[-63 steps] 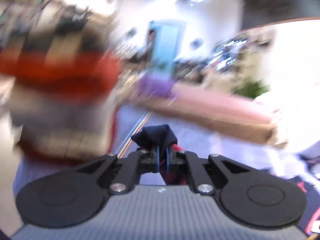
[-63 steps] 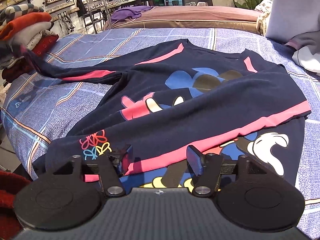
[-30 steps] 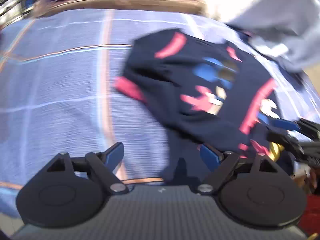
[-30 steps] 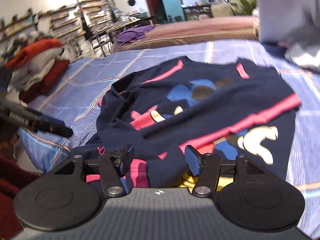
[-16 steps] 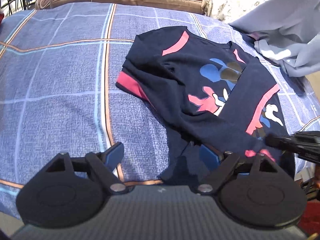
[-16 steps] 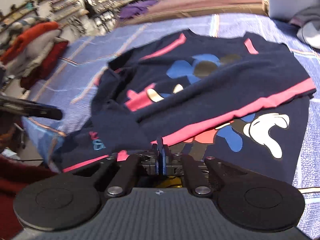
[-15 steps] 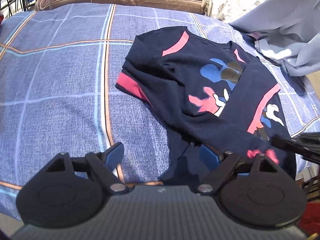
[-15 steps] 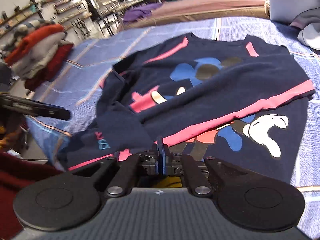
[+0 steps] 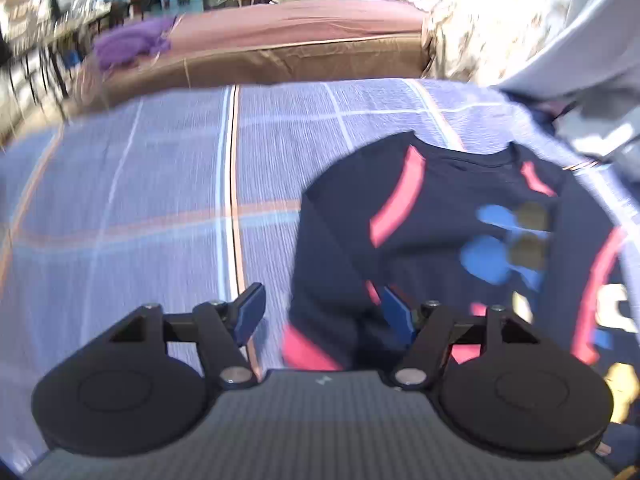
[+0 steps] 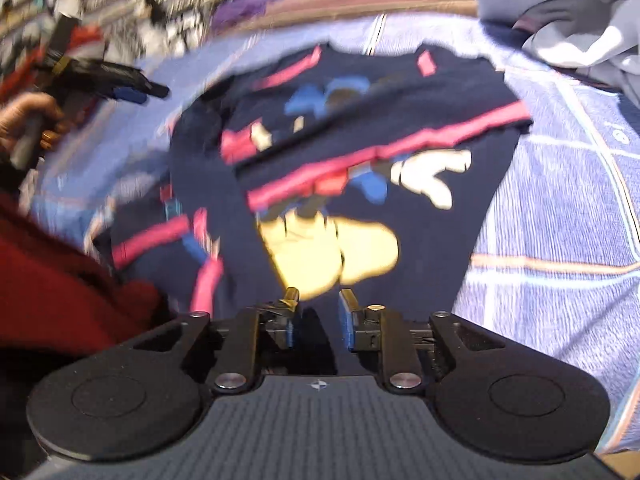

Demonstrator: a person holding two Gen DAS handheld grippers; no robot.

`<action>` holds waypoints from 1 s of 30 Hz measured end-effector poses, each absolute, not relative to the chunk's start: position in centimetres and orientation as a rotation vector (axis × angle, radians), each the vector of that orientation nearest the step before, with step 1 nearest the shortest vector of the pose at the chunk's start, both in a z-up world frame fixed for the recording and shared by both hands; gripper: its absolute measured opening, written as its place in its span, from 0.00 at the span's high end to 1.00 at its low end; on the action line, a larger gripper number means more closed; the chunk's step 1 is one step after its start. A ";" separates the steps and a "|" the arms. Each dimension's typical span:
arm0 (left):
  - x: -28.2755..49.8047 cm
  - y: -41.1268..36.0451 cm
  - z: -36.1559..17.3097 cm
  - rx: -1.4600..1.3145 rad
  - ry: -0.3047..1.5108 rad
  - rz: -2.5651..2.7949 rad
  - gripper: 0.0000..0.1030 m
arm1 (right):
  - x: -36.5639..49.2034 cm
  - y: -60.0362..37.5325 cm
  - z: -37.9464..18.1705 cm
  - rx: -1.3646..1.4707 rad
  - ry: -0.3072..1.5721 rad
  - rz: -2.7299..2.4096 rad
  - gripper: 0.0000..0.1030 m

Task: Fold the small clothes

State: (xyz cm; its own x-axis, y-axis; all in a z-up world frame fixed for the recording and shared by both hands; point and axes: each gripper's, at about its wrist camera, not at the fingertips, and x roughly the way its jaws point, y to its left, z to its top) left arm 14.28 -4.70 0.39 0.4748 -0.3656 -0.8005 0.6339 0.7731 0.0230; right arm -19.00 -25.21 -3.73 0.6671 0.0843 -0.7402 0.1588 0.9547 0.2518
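Note:
A small navy shirt [image 9: 452,240] with pink stripes and a cartoon print lies on the blue plaid bedspread [image 9: 140,208], both sleeves folded across its front. My left gripper [image 9: 322,314] is open and empty, low over the shirt's left edge by the folded sleeve. In the right wrist view the shirt [image 10: 360,152] fills the middle. My right gripper [image 10: 318,312] is partly open, empty, over the hem. The left gripper [image 10: 132,86] shows there at upper left, held in a hand.
A grey garment [image 9: 592,64] lies at the bed's right side and also shows in the right wrist view [image 10: 568,20]. A brown bed [image 9: 288,48] with a purple cloth [image 9: 128,42] stands behind. Red fabric [image 10: 52,280] is at lower left.
My right gripper, shut on the shirt's hem half a second ago, has opened and let go. My left gripper has moved forward to the shirt's left edge. Both views are blurred by motion.

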 end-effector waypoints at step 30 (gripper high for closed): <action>26.1 -18.9 -1.5 0.363 1.085 -0.586 0.98 | -19.3 -25.2 -5.3 0.520 0.835 0.127 0.93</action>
